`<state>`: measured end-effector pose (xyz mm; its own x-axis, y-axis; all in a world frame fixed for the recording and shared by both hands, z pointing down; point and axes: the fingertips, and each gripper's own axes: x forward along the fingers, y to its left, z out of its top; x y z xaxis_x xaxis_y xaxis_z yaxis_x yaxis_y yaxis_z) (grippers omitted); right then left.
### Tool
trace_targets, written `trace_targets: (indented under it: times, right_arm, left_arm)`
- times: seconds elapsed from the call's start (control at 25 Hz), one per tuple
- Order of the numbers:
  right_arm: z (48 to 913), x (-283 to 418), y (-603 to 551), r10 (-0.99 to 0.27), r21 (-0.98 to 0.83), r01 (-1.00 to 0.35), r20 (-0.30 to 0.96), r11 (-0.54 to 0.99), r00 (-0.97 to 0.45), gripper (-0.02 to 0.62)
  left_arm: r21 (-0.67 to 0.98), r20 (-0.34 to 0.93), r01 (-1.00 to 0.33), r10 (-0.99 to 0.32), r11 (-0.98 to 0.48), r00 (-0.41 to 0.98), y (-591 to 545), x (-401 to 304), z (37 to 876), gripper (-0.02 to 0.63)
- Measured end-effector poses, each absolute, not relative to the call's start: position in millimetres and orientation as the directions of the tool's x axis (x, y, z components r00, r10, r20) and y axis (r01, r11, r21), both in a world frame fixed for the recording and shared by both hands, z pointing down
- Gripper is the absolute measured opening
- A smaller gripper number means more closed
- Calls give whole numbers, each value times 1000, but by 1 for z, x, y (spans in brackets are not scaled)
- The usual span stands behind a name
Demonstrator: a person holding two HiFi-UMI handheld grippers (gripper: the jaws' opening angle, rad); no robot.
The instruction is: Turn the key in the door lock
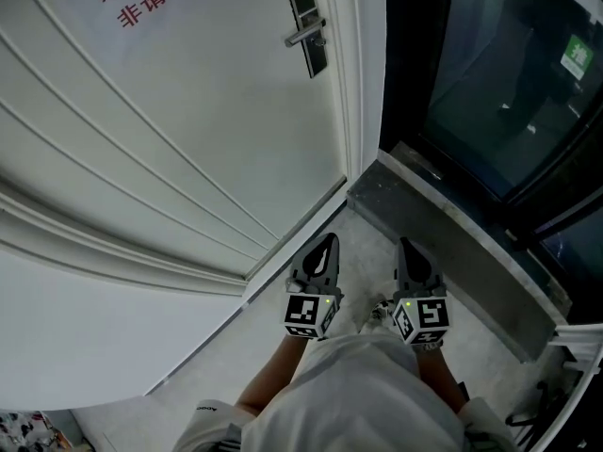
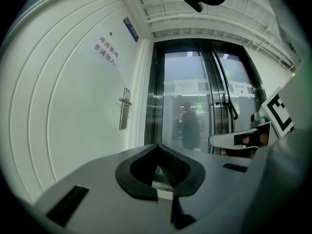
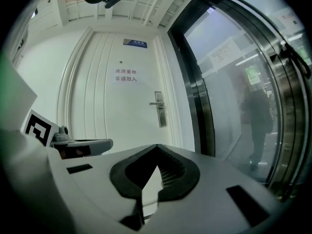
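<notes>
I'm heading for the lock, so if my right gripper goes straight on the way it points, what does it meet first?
The way looks free up to the door. The right gripper points roughly at the lock plate, so it would probably meet the door around there first, though depth is unclear.

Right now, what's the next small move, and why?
Probably carry the right tool forward toward the lock: it and the left tool are shut, empty and well short of the door; no key is discernible yet.
</notes>
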<state>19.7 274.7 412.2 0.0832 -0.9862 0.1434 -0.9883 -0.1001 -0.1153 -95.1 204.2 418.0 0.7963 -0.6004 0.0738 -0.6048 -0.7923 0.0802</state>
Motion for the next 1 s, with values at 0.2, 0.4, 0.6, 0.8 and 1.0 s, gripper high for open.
trace_targets:
  times: [0.2,0.4,0.6,0.8,1.0]
  right_arm:
    - [404,50,254,-992,-89,-996,124,-16,5,-9]
    - [398,83,234,-993,-84,-996,111,17,-26,-9]
    - [397,97,214,-992,-91,-994,110,53,-63,-9]
    - [404,98,186,-986,-85,-992,128,96,-107,-9]
    - [416,103,153,-979,-70,-990,152,123,-133,-9]
  left_arm:
    - [82,70,-654,-650,-752,757,193,-65,416,9]
    - [89,63,-697,-694,-712,717,182,-40,417,9]
    - [90,71,-730,-727,-678,683,169,-32,418,9]
    - [101,66,-766,-764,-635,642,141,-37,420,9]
    - [115,70,-782,-780,-613,622,109,-30,428,9]
